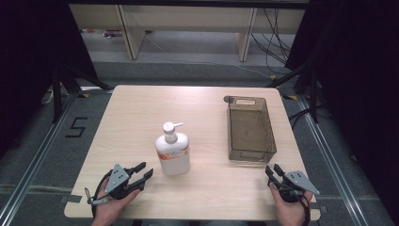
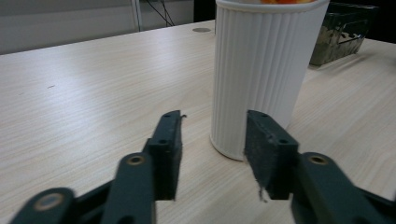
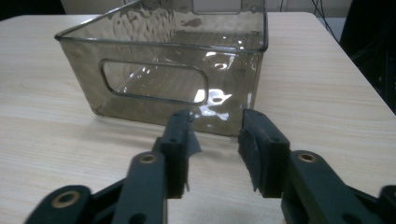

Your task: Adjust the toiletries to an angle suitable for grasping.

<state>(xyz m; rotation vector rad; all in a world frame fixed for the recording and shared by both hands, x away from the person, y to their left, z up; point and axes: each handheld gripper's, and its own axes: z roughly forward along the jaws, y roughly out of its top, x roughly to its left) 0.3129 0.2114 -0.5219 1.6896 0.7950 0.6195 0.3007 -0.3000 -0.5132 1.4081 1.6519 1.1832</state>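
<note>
Worktop of pale wood grain, rounded at the corners, seen from above with grey floor around. Next in size, smoked see-through bin along the right edge, long side running from the far edge toward the near edge, cut-out handles in both short walls, nothing inside; in the right gripper view, near short wall straight ahead of the jaws. Then white pump bottle with orange print, upright around the middle of the worktop, nearer the near edge, well apart from the bin; in the left gripper view, ribbed white side just beyond the jaw tips, a little right of the gap. Left hand-held gripper by the near left corner, held in a hand, jaws spread apart and clasping nothing, pointing toward the bottle, close but not touching. Right hand-held gripper by the near right corner, just short of the bin's near wall, jaws likewise parted and bare, with worn black pads on the inner faces.
</note>
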